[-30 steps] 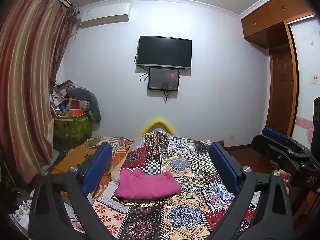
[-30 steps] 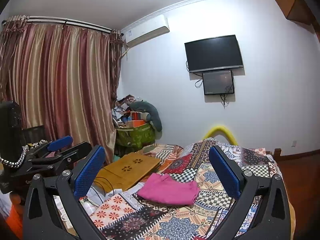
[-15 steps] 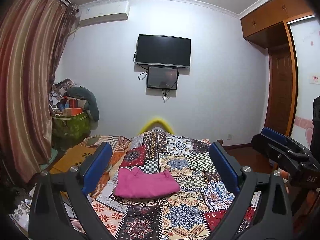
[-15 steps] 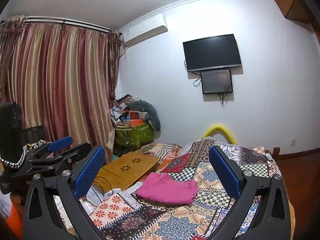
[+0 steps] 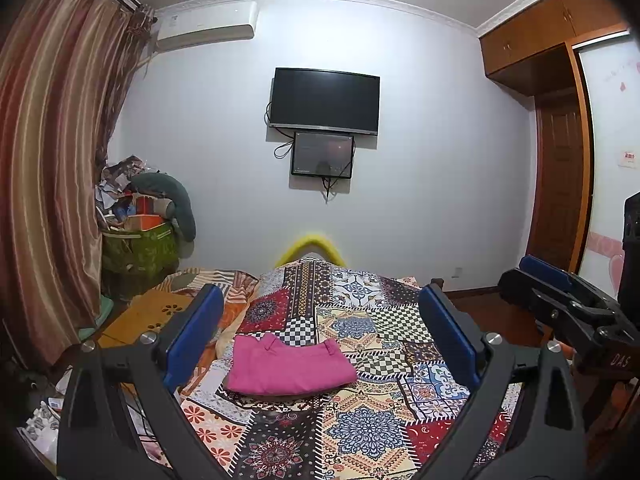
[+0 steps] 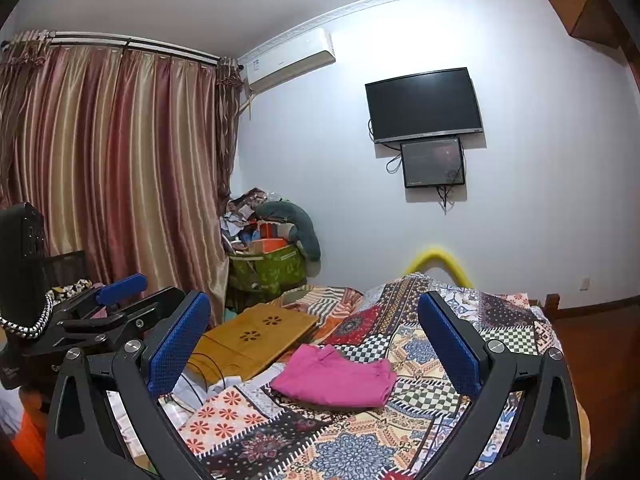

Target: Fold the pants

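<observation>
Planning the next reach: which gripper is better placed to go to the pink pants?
Left, narrowly. The pink pants lie centred between the left gripper jaws; from the right gripper they sit slightly off-centre. Both are open and empty.

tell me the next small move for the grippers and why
Probably just ease both back and stop. The pink pants already lie as a compact folded bundle on the patchwork bedspread, and the left gripper and right gripper are open, empty and well short of the cloth, so no fold seems left.
</observation>
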### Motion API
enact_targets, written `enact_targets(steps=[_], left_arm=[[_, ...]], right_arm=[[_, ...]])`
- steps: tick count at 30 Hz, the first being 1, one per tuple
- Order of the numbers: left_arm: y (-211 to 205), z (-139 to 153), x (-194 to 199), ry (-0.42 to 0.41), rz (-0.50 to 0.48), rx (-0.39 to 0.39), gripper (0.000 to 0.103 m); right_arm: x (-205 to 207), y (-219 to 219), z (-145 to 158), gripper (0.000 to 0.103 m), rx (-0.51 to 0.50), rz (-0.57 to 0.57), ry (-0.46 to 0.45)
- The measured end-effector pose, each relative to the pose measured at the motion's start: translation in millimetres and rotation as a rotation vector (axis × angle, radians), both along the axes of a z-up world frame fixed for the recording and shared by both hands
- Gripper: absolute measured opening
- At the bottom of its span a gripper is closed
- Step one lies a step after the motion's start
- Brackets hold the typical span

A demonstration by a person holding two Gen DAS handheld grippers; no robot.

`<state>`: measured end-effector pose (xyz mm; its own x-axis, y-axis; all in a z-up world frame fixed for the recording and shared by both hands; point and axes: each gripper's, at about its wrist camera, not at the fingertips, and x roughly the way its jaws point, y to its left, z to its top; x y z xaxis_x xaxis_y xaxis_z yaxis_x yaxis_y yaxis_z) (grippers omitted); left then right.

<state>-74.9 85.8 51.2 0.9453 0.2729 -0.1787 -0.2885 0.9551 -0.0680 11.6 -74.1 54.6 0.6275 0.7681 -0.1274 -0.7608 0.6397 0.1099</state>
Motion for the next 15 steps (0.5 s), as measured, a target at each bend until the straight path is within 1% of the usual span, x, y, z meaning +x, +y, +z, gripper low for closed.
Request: enact_targets(steps=[5, 7, 9, 15], left_arm=[[-0.1, -0.3, 0.6, -0.005, -0.010, -0.001, 0.099], [-0.8, -0.5, 1.1, 0.001, -0.027, -0.003, 0.102], [-1.5, -0.8, 1.4, 0.007, -0.036, -0.002, 0.102], [-6.2, -2.0, 2.9, 0.008, -0.026, 0.017, 0.102]], right_arm=[[-0.1, 0.1, -0.4, 0.103, 0.000, 0.000, 0.000], [0.2, 0.1, -0.4, 0.103, 0.001, 0.001, 0.002], [0.5, 0.2, -1.7, 0.103, 0.002, 0.001, 0.004], [1.5, -0.1, -2.7, 0.103, 0.002, 0.002, 0.008]])
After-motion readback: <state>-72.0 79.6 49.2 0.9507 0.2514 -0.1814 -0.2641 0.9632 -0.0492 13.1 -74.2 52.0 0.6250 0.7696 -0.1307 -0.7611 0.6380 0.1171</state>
